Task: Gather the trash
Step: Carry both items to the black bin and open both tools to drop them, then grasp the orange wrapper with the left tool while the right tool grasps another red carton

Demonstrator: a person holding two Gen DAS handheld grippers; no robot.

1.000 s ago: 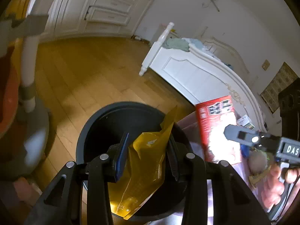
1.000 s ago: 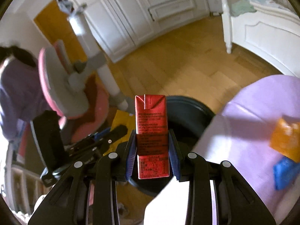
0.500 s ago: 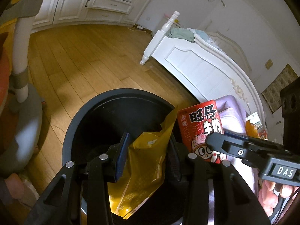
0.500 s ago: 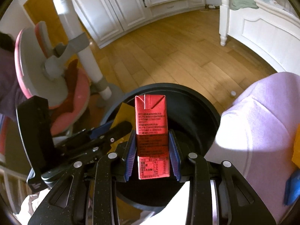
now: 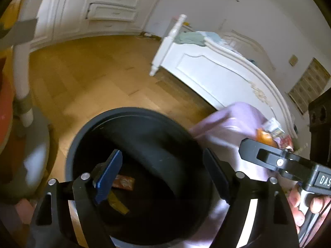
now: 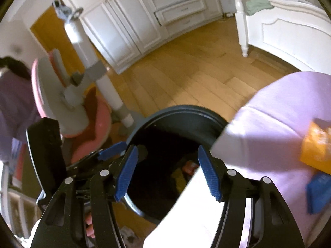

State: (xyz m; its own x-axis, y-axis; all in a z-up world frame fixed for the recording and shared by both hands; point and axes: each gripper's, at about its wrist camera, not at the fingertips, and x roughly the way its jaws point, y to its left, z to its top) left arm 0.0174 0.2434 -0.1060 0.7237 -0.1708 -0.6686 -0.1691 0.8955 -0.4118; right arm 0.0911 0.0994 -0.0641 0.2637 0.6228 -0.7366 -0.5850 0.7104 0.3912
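A black round trash bin (image 5: pixel 86 128) stands on the wood floor; it also shows in the right wrist view (image 6: pixel 186 111). My left gripper (image 5: pixel 163 175) is open and empty above the bin's mouth. My right gripper (image 6: pixel 167 171) is open and empty above the bin, beside the left one. Inside the bin lie the yellow wrapper (image 5: pixel 118 202) and a red-orange packet (image 5: pixel 124 183); red and yellow trash (image 6: pixel 186 169) shows dimly in the right wrist view. An orange packet (image 6: pixel 318 144) and a blue packet (image 6: pixel 318 192) lie on the purple cloth (image 6: pixel 279 113).
A white bed frame (image 5: pixel 217 72) stands at the right. A pink and grey chair (image 6: pixel 68 103) stands left of the bin. White cabinets (image 6: pixel 144 14) line the far wall. More small trash (image 5: pixel 275 130) lies on the purple cloth (image 5: pixel 231 122).
Both grippers opened. The yellow wrapper left the left gripper and the red carton left the right gripper; both are down in the bin. Both views tilted up slightly.
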